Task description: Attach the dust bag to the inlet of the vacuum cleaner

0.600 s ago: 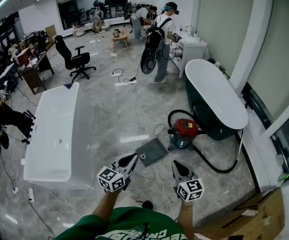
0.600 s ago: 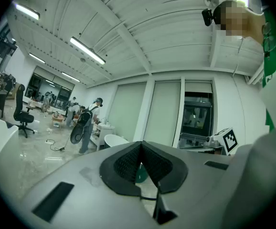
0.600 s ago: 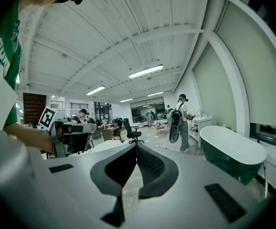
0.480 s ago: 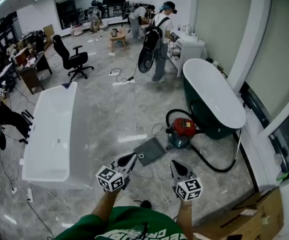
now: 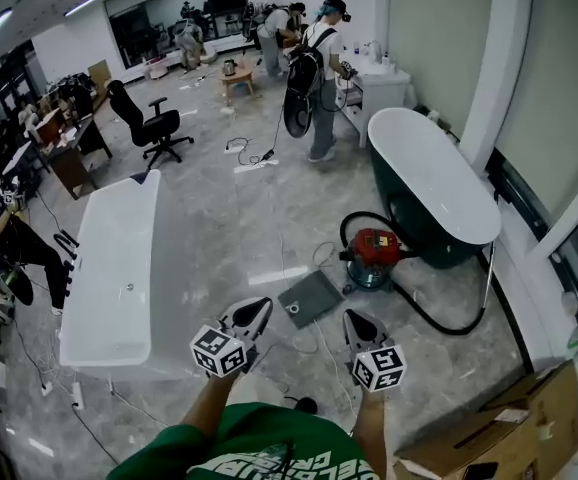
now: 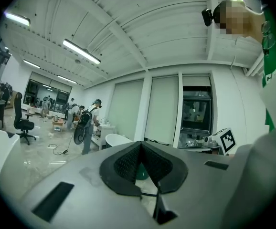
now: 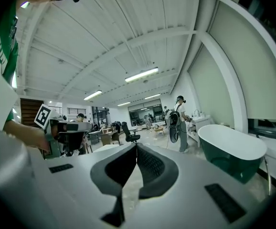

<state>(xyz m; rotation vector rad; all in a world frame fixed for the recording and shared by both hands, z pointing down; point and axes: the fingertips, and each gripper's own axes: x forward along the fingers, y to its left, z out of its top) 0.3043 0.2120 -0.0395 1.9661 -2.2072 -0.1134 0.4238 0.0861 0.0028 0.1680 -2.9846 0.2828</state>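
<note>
Grey floor (image 5: pixel 219 223) (marble, prob.), red vac (image 5: pixel 374 251).

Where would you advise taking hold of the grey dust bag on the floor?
Probably its near edge in the head view, beside the round opening, coming down from above. The dust bag lies flat, so only an edge can be pinched, and a hold near the opening should help aim it at the red vacuum cleaner.
</note>
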